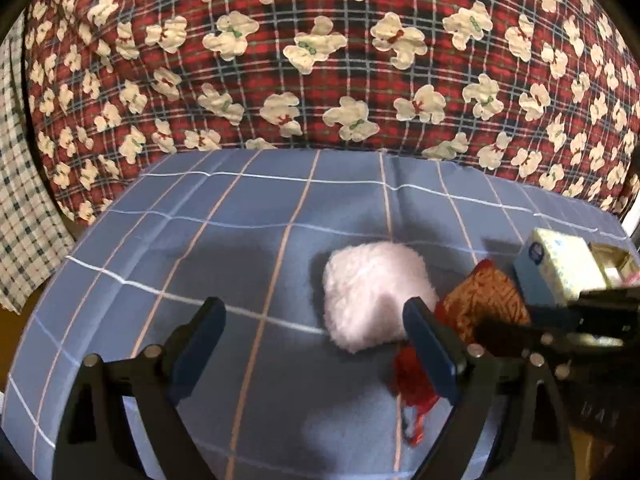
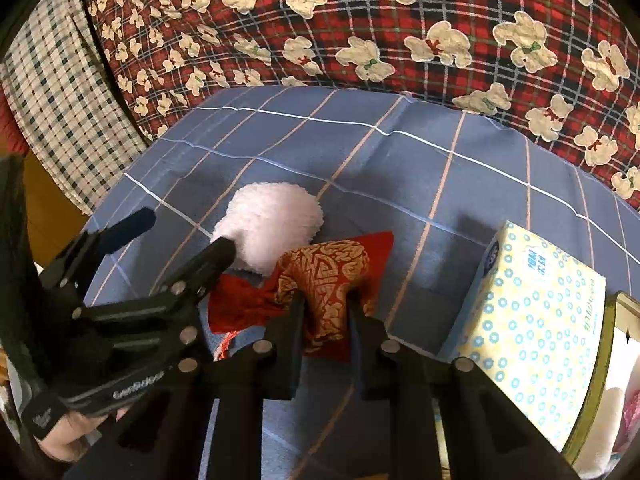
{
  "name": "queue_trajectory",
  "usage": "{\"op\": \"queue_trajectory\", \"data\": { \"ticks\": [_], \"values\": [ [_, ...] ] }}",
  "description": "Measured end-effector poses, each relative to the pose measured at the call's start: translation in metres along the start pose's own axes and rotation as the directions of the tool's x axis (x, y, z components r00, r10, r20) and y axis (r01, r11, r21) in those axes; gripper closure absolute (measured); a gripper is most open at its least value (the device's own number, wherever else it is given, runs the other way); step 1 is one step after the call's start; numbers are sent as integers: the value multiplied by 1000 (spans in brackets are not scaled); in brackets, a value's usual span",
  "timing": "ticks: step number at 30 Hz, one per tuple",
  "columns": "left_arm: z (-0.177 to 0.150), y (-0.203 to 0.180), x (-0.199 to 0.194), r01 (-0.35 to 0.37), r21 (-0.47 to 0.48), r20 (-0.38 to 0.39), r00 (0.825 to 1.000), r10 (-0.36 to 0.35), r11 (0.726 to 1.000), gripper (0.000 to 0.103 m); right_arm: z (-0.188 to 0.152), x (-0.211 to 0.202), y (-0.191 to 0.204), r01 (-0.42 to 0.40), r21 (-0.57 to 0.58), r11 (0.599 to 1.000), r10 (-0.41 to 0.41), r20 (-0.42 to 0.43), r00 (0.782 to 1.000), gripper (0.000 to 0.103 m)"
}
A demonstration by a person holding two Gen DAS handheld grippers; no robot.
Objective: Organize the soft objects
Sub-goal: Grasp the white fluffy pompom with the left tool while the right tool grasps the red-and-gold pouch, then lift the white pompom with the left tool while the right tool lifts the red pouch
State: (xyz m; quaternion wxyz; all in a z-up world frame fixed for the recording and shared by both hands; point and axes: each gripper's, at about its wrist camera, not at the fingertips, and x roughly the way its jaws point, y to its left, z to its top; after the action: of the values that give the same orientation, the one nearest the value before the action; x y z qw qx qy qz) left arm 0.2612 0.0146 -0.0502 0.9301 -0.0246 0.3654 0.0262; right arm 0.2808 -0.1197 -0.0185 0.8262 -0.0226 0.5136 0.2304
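Both grippers are tilted down over a blue checked sheet [image 1: 248, 216]. The right gripper [image 2: 325, 300] points steeply down, its two black fingers [image 2: 290, 320] drawn in and clamped on a red and gold pouch [image 2: 332, 276]; the brocade cloth bulges up between and above the fingertips, pinched at its middle. The pouch's gathered red neck [image 2: 244, 304] lies to the left of the fingers, flat on the sheet, with a thin red cord trailing toward the camera. The left gripper [image 1: 314, 320] is held at a shallower tilt, fingers wide apart with nothing between the pads, only bare sheet. Its right finger [image 1: 430, 344] stands just in front of a white fluffy pom-pom [image 1: 372, 296], which rests on the sheet beyond and to the right of that fingertip; whether the finger touches the fluff cannot be told. In the right wrist view the left gripper comes in from the left, its near fingertip at the pom-pom's edge, and part of a hand [image 2: 76, 436] shows below its handle. The pom-pom is round, shaggy, pale white-pink, and sits touching or just beside the pouch. A tissue box [image 2: 536, 316] with blue rings stands right of the right fingers, apart from the pouch. A red plaid quilt with white bears [image 1: 320, 60] lies beyond.
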Motion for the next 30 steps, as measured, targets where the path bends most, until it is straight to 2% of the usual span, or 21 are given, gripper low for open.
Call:
{"op": "queue_trajectory", "data": {
  "ticks": [2, 8, 11, 12, 13, 15, 18, 23, 26, 30],
  "values": [
    [6, 0, 9, 24, -10, -33, 999, -24, 1000, 12, 0, 0, 0, -13, -4, 1000, 13, -1, 1000, 82],
    [10, -7, 33, 80, -8, -113, 990, -81, 997, 29, -1, -2, -1, -44, -8, 999, 44, 10, 999, 82],
    [7, -11, 39, 90, -1, -120, 989, -90, 996, 45, -1, -3, -2, -55, 2, 998, 55, 17, 998, 82],
    [6, -12, 41, 102, -5, -116, 988, -102, 995, 65, 0, -3, -3, -59, 5, 998, 59, 18, 998, 82],
    [6, -12, 43, 132, -16, -131, 982, -133, 991, 79, -1, -3, -3, -64, 7, 998, 64, 18, 998, 82],
    [7, -9, 40, 130, -28, -111, 985, -132, 991, 87, -1, -3, -2, -64, 7, 998, 64, 21, 998, 82],
    [5, -7, 29, 107, -25, -64, 992, -108, 994, 88, -2, -4, -2, -61, 5, 998, 61, 29, 998, 82],
    [-3, 3, 6, 64, -71, 26, 998, -62, 995, 88, -3, -9, -2, -74, 10, 997, 74, 57, 996, 82],
    [-7, 6, -7, 44, -92, 78, 996, -37, 995, 88, -5, -13, -3, -81, 13, 997, 80, 77, 994, 82],
    [-11, 0, -23, 14, -67, 145, 989, -4, 998, 88, -6, -18, 0, -78, 5, 997, 77, 102, 992, 82]
  ]
}}
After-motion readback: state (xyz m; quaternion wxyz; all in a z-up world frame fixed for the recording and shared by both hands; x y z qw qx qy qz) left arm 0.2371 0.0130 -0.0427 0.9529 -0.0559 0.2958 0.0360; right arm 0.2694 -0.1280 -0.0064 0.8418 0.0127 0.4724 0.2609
